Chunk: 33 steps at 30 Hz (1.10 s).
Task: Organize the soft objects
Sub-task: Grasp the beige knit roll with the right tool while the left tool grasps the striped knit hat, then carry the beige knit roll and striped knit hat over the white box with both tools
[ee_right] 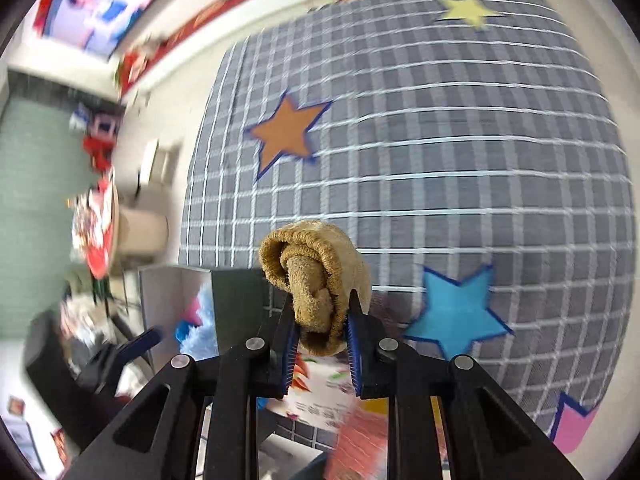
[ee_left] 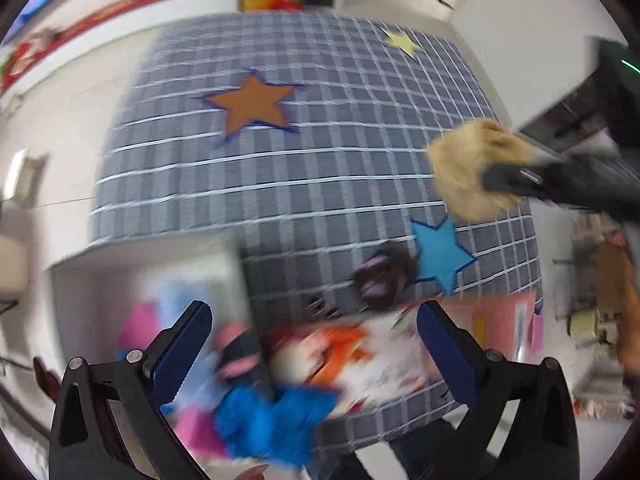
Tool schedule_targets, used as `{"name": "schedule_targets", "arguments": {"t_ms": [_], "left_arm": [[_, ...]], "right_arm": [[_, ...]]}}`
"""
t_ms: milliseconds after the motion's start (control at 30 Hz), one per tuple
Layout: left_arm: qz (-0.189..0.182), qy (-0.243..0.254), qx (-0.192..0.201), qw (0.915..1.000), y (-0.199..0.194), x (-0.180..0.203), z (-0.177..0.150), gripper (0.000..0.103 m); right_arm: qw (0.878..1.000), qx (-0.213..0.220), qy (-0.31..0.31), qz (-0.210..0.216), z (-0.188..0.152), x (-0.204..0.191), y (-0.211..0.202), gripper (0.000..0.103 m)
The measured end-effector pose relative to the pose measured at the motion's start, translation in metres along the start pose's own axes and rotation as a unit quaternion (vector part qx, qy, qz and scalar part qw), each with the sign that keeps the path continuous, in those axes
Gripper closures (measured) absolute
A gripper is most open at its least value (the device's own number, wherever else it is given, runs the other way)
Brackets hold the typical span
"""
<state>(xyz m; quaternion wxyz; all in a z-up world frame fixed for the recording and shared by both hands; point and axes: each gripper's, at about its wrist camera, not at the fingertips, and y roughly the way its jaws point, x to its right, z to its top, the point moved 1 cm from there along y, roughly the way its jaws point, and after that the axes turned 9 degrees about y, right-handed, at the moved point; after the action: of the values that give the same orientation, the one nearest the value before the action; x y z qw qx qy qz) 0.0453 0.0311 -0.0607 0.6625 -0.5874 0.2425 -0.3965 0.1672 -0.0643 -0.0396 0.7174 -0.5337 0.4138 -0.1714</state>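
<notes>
Right claw [ee_right: 322, 330] pinches tan sock [ee_right: 316, 280] by a loose fold, left claw [ee_left: 314, 346] gapes empty at lower frame; sock may slip free mid-carry.

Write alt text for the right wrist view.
The right gripper is shut on a rolled tan sock, held above a grey checked cloth with orange, blue and yellow star patches. A white bin of soft items sits lower left.
</notes>
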Motion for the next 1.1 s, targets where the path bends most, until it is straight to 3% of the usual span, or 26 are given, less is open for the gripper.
{"name": "schedule_targets", "arguments": {"t_ms": [167, 400, 467, 533, 600, 633, 767, 900, 1100], "left_arm": [[-0.017, 0.05, -0.081, 0.9953, 0.076, 0.034, 0.038, 0.001], [-0.002, 0.13, -0.194, 0.9723, 0.153, 0.069, 0.041, 0.008], [-0.003, 0.141, -0.216, 0.9662, 0.163, 0.074, 0.039, 0.015], [-0.023, 0.133, -0.226, 0.9648, 0.168, 0.078, 0.038, 0.04], [-0.03, 0.141, -0.212, 0.9665, 0.163, 0.087, 0.037, 0.055], [-0.021, 0.148, -0.202, 0.9679, 0.161, 0.092, 0.039, 0.058], [0.041, 0.159, -0.128, 0.9782, 0.132, 0.099, 0.039, 0.06], [0.064, 0.13, -0.048, 0.9883, 0.078, 0.092, 0.029, 0.06], [0.083, 0.098, 0.054, 0.9903, -0.009, 0.076, 0.003, 0.06]], "right_arm": [[0.998, 0.015, 0.06, 0.02, -0.007, 0.05, -0.028, 0.08], [0.993, 0.019, 0.115, 0.027, -0.027, 0.106, -0.041, 0.08], [0.992, 0.017, 0.126, 0.027, -0.03, 0.116, -0.039, 0.08], [0.991, 0.017, 0.133, 0.026, -0.033, 0.123, -0.038, 0.08], [0.991, 0.018, 0.134, 0.019, -0.038, 0.129, -0.039, 0.08], [0.991, 0.019, 0.132, 0.012, -0.04, 0.13, -0.039, 0.08], [0.992, 0.034, 0.116, -0.021, -0.045, 0.131, -0.043, 0.08], [0.993, 0.05, 0.101, -0.028, -0.052, 0.123, -0.05, 0.08], [0.995, 0.065, 0.07, -0.029, -0.067, 0.092, -0.059, 0.08]]}}
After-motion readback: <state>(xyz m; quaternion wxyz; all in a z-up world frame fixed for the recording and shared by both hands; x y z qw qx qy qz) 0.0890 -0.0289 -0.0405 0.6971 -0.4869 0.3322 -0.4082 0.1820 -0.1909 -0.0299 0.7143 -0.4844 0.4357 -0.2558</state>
